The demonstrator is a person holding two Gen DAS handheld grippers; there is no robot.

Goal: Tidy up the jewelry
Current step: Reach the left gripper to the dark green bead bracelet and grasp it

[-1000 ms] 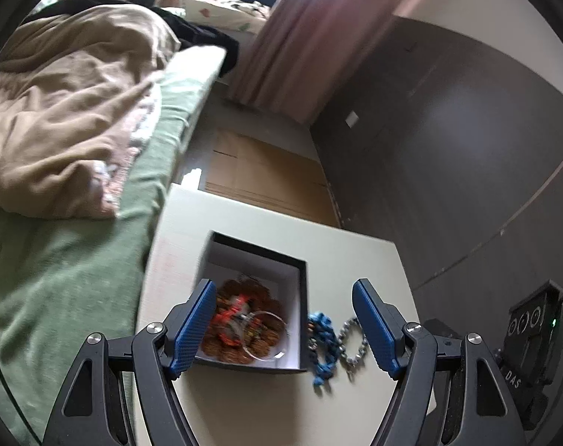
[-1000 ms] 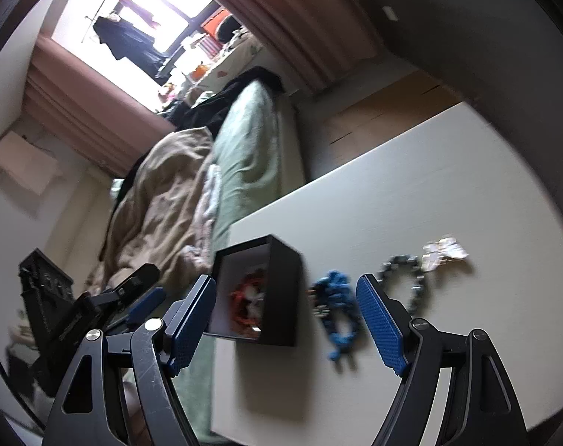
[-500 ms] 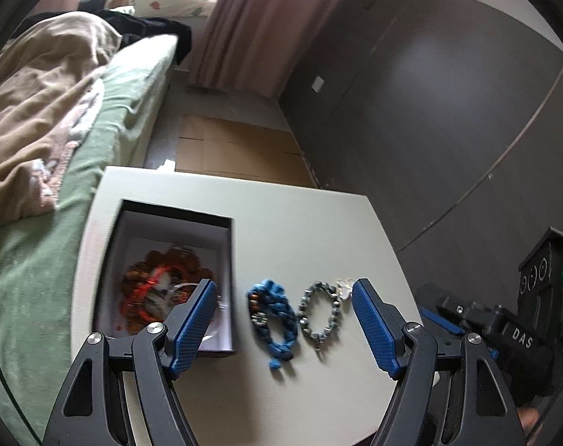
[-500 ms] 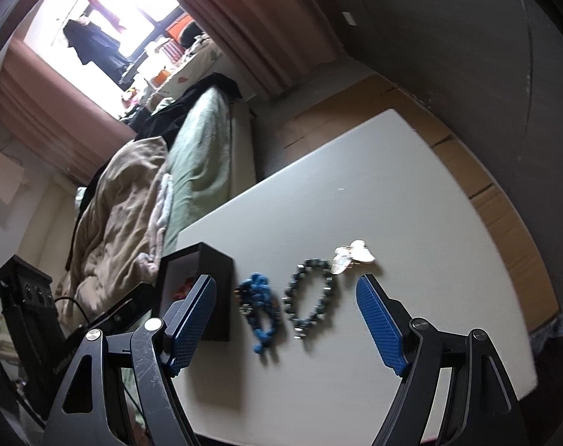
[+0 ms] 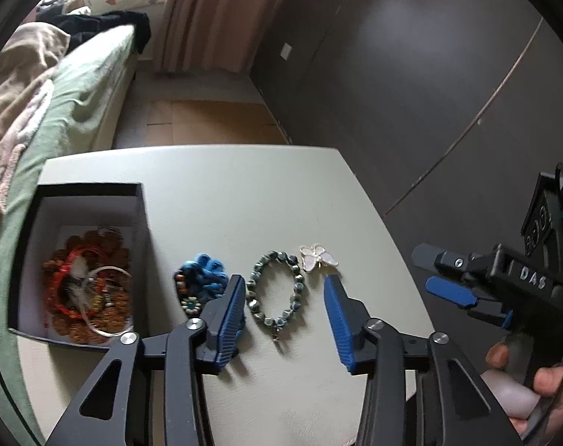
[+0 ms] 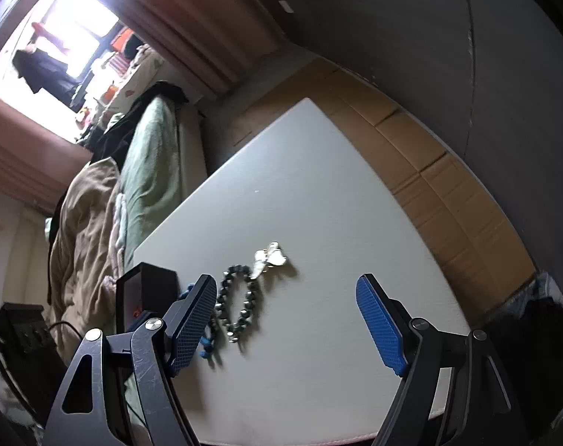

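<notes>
Table [image 5: 244,193] smooth matt; bracelet [image 5: 276,293] glossy stone-like beads; butterfly brooch [image 5: 318,258] shiny metal w/ pearly wings; box [image 5: 142,223] matt black card.

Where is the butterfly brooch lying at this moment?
In the left wrist view, the butterfly brooch lies on the white table, right of the grey bead bracelet and at the right end of the jewelry row, outside the black box.
</notes>
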